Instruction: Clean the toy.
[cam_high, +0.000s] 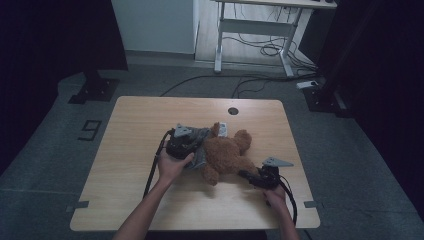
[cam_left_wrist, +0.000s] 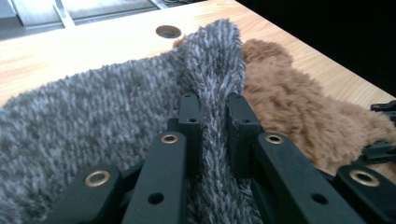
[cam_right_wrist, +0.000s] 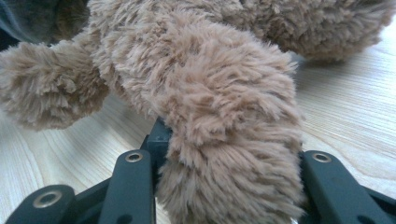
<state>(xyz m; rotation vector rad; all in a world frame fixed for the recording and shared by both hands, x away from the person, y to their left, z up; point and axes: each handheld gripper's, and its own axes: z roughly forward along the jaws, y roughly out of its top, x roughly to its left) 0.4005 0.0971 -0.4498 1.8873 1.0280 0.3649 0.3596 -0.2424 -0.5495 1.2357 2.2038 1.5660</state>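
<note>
1. Nearest the person, the right gripper (cam_high: 251, 176) sits low at the table's near right and is clamped around a plush limb of the brown teddy bear (cam_high: 227, 154). In the right gripper view the thick furry limb (cam_right_wrist: 233, 154) bulges between the two black jaws, squeezed on both sides. I judge this hold serves as an anchor, pinning the toy so it cannot slide while the other hand works.

2. A little further in, the left gripper (cam_high: 192, 145) lies just left of the bear's body, with the person's left hand (cam_high: 172, 165) wrapped around it. Its jaws are pressed almost together, pinching a fold of grey fuzzy cloth (cam_left_wrist: 212, 88). The left gripper view shows that fold standing up between the pads, with the rest of the cloth spreading out to the left.

3. The cloth looks like a small garment or cover lying against the bear's left side. Gripping it by a thin fold gives the jaws a firm bite on soft, slippery pile, probably so it can be drawn over or off the toy.

4. The bear lies sprawled near the middle of the wooden table (cam_high: 135, 125), its head toward the far edge.

5. Beyond it, a round cable hole (cam_high: 233, 111) marks the tabletop's far side.
</note>
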